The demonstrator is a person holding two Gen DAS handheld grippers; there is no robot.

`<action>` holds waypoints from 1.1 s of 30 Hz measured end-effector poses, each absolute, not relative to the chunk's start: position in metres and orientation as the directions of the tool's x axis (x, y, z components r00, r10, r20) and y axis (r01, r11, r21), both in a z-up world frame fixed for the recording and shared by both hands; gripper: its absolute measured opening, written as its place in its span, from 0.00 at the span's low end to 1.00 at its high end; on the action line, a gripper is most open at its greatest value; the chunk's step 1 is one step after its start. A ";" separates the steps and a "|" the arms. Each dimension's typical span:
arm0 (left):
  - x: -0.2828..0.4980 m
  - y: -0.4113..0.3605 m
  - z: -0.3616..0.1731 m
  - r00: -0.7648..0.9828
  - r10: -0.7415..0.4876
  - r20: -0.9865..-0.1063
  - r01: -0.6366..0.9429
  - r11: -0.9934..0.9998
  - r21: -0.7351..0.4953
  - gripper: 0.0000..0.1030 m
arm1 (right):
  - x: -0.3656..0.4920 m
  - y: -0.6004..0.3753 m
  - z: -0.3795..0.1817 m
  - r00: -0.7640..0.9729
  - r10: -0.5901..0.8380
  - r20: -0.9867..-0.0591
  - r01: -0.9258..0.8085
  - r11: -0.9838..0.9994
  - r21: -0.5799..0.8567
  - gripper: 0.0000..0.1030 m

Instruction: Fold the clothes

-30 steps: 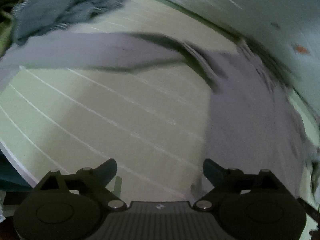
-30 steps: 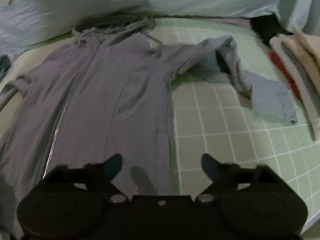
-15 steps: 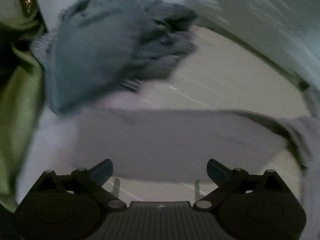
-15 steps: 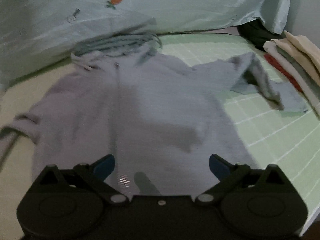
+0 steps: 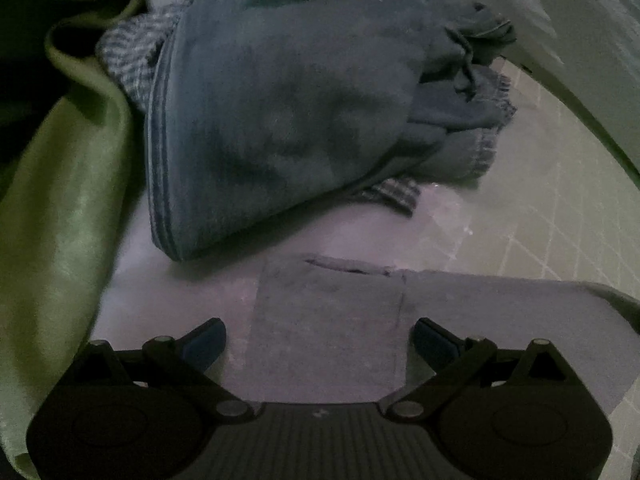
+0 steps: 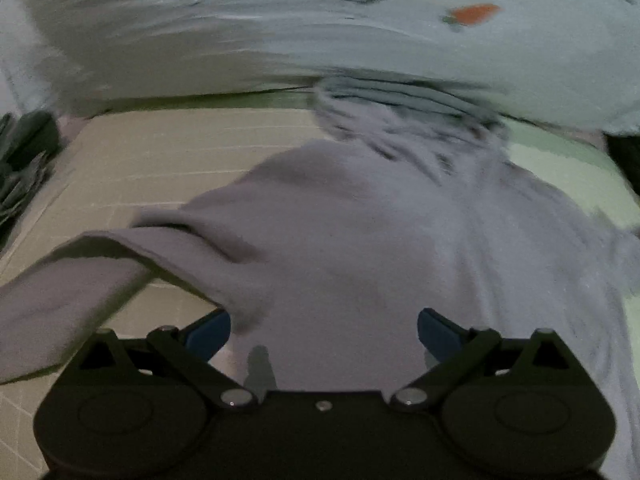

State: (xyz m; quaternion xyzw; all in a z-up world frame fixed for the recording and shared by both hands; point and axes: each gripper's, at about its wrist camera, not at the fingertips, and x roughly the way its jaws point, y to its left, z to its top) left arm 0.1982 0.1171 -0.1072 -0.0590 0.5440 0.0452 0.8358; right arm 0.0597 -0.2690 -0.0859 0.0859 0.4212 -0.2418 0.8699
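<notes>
Hoodie (image 6: 400, 248) flat on bed, unfolded; left gripper (image 5: 319, 340) wide open over sleeve cuff (image 5: 328, 320), right gripper (image 6: 324, 332) open, empty; next: pinch cuff.

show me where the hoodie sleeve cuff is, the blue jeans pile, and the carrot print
sleeve cuff (image 5: 326, 320), left wrist view, middle of the ribbed band.
blue jeans pile (image 5: 288, 112), left wrist view, broad top fold.
carrot print (image 6: 474, 13), right wrist view, orange body on the pale bedding.
</notes>
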 end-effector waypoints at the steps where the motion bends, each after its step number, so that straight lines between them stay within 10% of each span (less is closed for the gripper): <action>1: 0.198 0.118 -0.108 0.410 0.013 -0.912 -0.145 0.988 -0.052 0.96 | 0.070 -0.264 -0.088 0.534 -0.344 -0.773 0.470 0.880 -0.067 0.95; 12: 0.192 0.109 -0.105 0.473 0.012 -0.881 -0.116 0.992 -0.049 0.78 | 0.130 -0.232 -0.101 0.560 -0.287 -0.777 0.295 0.946 -0.137 0.35; 15: 0.192 0.104 -0.102 0.492 -0.004 -0.871 -0.101 0.993 -0.062 0.57 | 0.133 -0.232 -0.101 0.568 -0.272 -0.777 0.283 0.951 -0.125 0.14; 18: 0.194 0.098 -0.096 0.509 0.020 -0.860 -0.108 0.993 -0.041 0.07 | 0.130 -0.231 -0.098 0.585 -0.285 -0.760 0.286 0.949 -0.135 0.04; 26: 0.211 0.092 -0.064 0.600 -0.035 -0.799 -0.046 0.996 -0.079 0.09 | 0.121 -0.248 -0.077 0.644 -0.302 -0.703 0.344 0.935 -0.086 0.03; 33: 0.203 0.087 0.019 0.852 -0.084 -0.517 0.052 0.996 -0.076 0.09 | 0.102 -0.255 -0.040 0.719 -0.317 -0.618 0.394 0.919 -0.012 0.03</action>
